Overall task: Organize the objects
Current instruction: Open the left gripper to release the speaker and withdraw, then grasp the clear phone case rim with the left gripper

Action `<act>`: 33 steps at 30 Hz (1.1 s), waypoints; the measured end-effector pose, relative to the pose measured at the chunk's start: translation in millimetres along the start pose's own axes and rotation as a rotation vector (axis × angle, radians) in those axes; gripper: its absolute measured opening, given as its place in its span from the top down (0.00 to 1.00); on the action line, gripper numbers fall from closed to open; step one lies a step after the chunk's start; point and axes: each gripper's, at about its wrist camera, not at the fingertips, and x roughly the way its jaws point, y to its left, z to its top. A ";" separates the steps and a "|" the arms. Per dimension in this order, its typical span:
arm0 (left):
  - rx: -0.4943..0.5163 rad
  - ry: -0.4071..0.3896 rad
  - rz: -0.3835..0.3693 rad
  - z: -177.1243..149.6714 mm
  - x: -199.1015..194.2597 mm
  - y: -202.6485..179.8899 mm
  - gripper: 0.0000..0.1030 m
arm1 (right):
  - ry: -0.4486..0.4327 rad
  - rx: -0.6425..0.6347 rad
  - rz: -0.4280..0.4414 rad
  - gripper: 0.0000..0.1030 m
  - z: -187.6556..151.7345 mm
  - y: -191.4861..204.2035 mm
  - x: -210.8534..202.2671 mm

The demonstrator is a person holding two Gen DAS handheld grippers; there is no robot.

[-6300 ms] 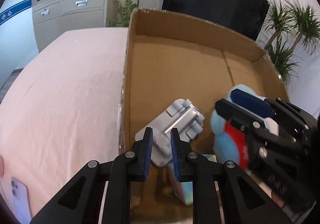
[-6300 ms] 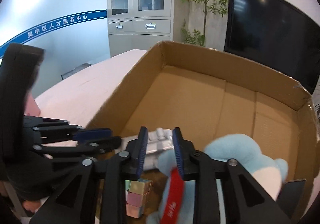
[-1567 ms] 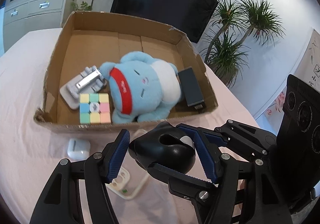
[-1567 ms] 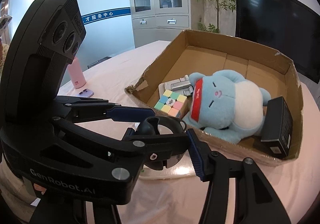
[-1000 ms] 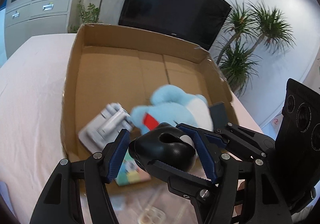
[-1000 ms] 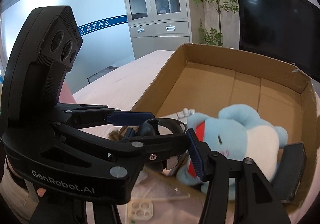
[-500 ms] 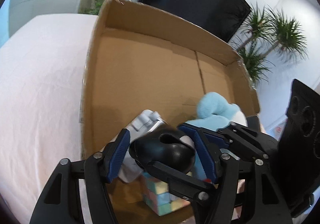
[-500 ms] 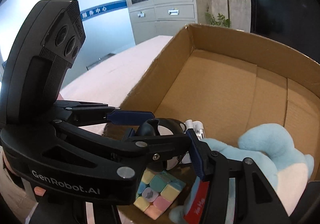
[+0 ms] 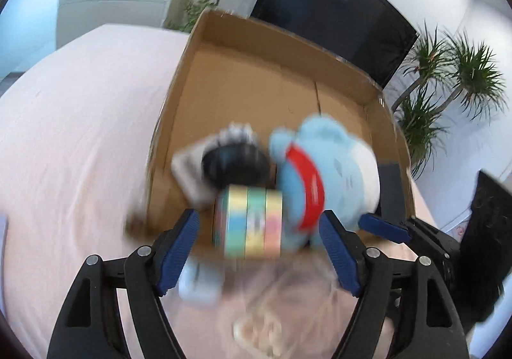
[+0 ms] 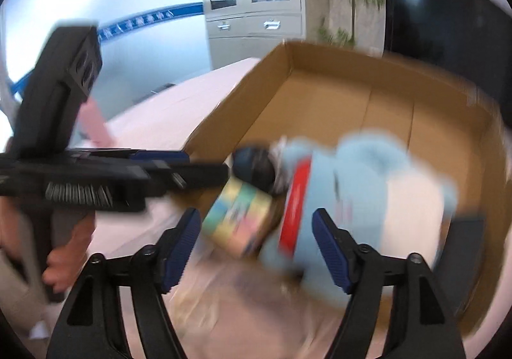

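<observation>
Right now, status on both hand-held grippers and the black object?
Left hand-held gripper and right hand-held gripper just opened, nothing between either. Black object in cardboard box, behind pastel cube, beside blue plush. Frames blurred.

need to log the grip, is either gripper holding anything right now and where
Nothing is held: the left gripper and right gripper have just opened; the black round object lies in the box.

Motion blur smears everything in the box [image 9: 336, 70]: the black object [image 9: 235, 163] beyond the cube [image 9: 248, 221] has no readable outline, and the grey thing [image 9: 192, 170] behind it is partly hidden. Below the left gripper's [image 9: 259, 250] fingertips, small pale items on the cloth are unidentifiable.
</observation>
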 end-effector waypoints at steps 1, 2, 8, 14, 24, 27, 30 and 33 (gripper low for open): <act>-0.003 0.015 0.005 -12.5 -2.9 0.1 0.25 | 0.017 0.038 0.053 0.27 -20.0 -10.8 -7.7; -0.025 0.034 0.017 -31.0 -5.1 1.8 0.25 | 0.035 0.057 0.066 0.27 -33.8 -18.6 -11.3; -0.101 0.171 0.046 -99.1 20.3 -0.7 0.25 | 0.125 0.189 0.048 0.56 -94.3 -65.2 -4.4; 0.026 0.153 0.205 -117.5 30.2 -24.7 0.59 | 0.153 0.168 -0.057 0.91 -96.3 -70.5 19.3; 0.227 0.129 0.239 -156.9 19.4 -69.4 0.77 | 0.140 0.159 -0.115 0.90 -157.0 -21.8 -47.9; 0.261 0.127 0.249 -159.8 22.8 -79.9 0.77 | 0.113 0.174 -0.154 0.88 -165.4 -21.0 -54.9; 0.266 0.121 0.250 -159.9 25.9 -82.6 0.74 | 0.105 0.196 -0.203 0.87 -165.2 -23.9 -56.7; 0.261 0.108 0.248 -162.1 24.1 -84.4 0.73 | 0.111 0.181 -0.226 0.85 -165.2 -15.1 -48.6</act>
